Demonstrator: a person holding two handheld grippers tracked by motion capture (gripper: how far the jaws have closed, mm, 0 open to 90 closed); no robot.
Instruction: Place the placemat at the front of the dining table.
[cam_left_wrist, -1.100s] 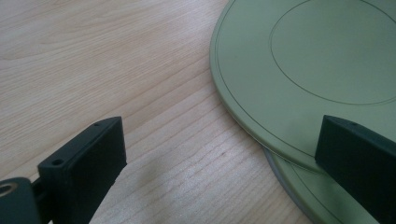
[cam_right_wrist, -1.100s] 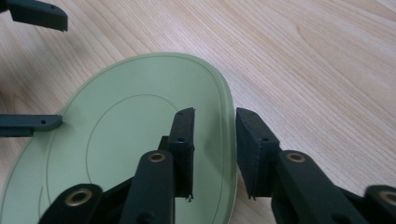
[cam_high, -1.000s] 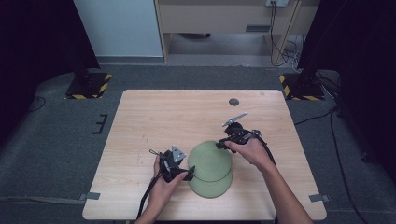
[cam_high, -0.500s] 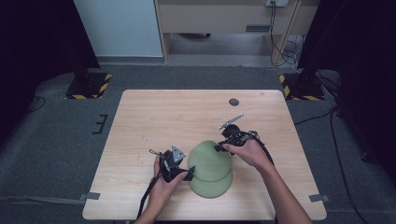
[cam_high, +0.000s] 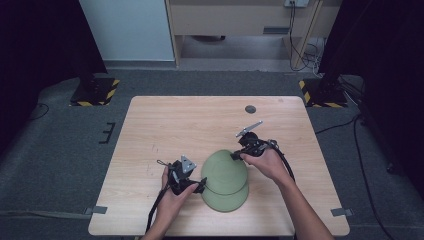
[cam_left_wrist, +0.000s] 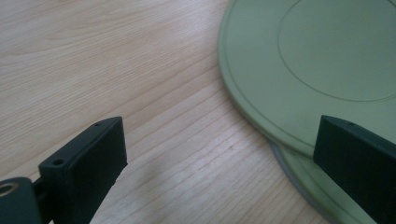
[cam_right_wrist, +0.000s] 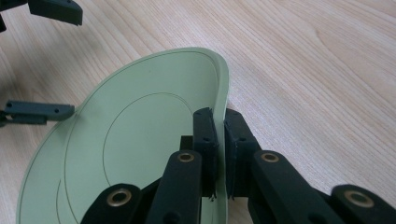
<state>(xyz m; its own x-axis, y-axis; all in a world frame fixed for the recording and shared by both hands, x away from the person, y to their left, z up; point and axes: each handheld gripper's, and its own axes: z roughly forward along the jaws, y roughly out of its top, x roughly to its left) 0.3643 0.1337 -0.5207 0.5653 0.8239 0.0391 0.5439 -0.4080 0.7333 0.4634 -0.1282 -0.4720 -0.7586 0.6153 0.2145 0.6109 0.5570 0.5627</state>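
Observation:
Two pale green plates lie stacked and offset on the wooden table (cam_high: 190, 125): the top plate (cam_high: 224, 172) (cam_right_wrist: 140, 140) (cam_left_wrist: 317, 56) sits over the lower plate (cam_high: 227, 201) (cam_left_wrist: 299, 182). My right gripper (cam_high: 236, 155) (cam_right_wrist: 219, 116) is shut on the top plate's far right rim; its jaws have just been closing, with the rim pinched between the pads. My left gripper (cam_high: 201, 186) (cam_left_wrist: 219, 128) stands open at the plates' left edge, one jaw over bare wood and the other over the top plate's rim, gripping nothing. The left gripper (cam_right_wrist: 51, 60) faces the right one across the plate.
A small dark round disc (cam_high: 250, 109) lies near the table's far edge. Bare wood stretches left and behind the plates. Two stand bases with yellow-black stripes (cam_high: 95, 92) (cam_high: 320, 95) sit on the grey floor beyond the table.
The right hand and its gripper have edged slightly left onto the top plate's rim. The left hand and both plates have stayed put.

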